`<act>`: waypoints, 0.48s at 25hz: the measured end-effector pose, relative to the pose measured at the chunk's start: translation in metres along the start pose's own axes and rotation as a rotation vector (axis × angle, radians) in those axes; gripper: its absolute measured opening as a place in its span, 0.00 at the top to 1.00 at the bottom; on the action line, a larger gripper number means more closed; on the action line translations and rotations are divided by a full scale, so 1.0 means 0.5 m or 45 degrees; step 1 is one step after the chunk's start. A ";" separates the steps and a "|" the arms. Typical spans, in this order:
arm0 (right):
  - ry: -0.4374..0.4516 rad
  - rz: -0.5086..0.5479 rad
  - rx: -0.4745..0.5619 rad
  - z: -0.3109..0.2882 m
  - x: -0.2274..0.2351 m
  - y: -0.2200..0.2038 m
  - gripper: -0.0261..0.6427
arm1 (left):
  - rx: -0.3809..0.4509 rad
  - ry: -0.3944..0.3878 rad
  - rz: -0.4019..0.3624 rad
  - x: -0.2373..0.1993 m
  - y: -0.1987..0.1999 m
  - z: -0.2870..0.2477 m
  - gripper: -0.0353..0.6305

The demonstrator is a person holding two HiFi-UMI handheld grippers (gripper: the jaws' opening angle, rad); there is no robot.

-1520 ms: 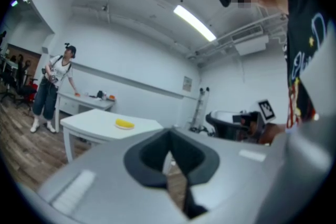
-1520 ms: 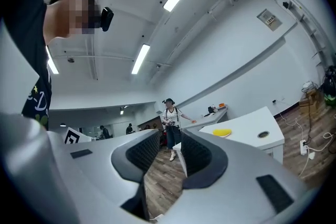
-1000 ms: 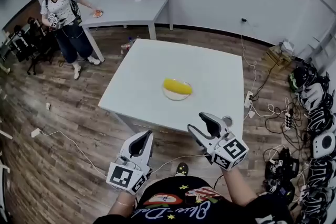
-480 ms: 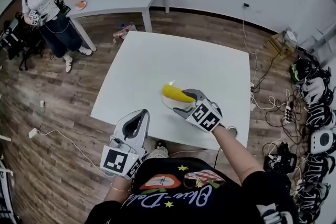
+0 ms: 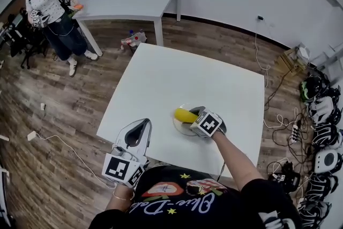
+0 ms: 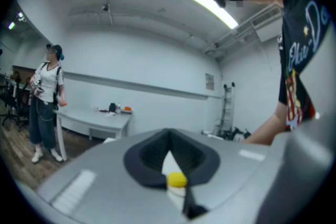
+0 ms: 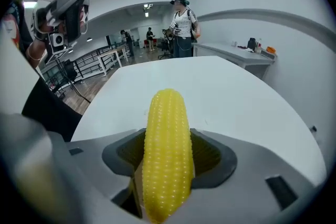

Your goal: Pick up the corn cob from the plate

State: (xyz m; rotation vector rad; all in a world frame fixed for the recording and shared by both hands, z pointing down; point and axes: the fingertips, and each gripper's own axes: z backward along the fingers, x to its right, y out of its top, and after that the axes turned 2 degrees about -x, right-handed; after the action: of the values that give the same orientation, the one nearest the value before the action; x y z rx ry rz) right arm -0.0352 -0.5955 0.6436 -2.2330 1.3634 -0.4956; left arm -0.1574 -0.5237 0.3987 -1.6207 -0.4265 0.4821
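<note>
Brought down and forward since the earlier frame, the right gripper (image 5: 193, 117) is now set over the plate (image 5: 178, 127) on the white table (image 5: 177, 78), where the corn cob (image 7: 167, 149) is taken in lengthwise between its jaws. These are spread wide so that the cob is straddled before any squeeze; whether the pads already touch it cannot quite be settled. The left gripper (image 5: 141, 125) is kept back by the near table edge, jaws together and empty, as it is likely not needed for the lift
</note>
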 end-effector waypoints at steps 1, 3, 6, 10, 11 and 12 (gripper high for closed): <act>0.002 -0.021 -0.004 0.001 0.001 0.001 0.57 | 0.001 0.005 0.002 -0.007 0.001 -0.002 0.95; -0.011 -0.061 -0.008 0.003 0.004 0.003 0.57 | 0.002 0.008 0.004 -0.016 0.002 -0.004 0.95; -0.037 -0.205 0.091 0.027 0.012 0.007 0.57 | 0.005 0.006 0.007 -0.020 0.001 -0.005 0.95; -0.041 -0.459 0.464 0.123 0.014 0.048 0.57 | 0.016 0.002 0.013 -0.023 0.004 -0.008 0.95; -0.049 -0.503 0.552 0.153 0.011 0.057 0.57 | 0.018 -0.001 0.013 -0.021 0.005 -0.008 0.95; -0.062 -0.533 0.634 0.184 0.007 0.066 0.57 | 0.019 -0.004 0.011 -0.019 0.005 -0.008 0.95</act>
State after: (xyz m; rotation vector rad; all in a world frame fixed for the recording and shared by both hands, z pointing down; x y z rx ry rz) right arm -0.0088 -0.5925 0.5494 -2.0765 0.6421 -0.8160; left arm -0.1630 -0.5325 0.3969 -1.6084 -0.4177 0.4938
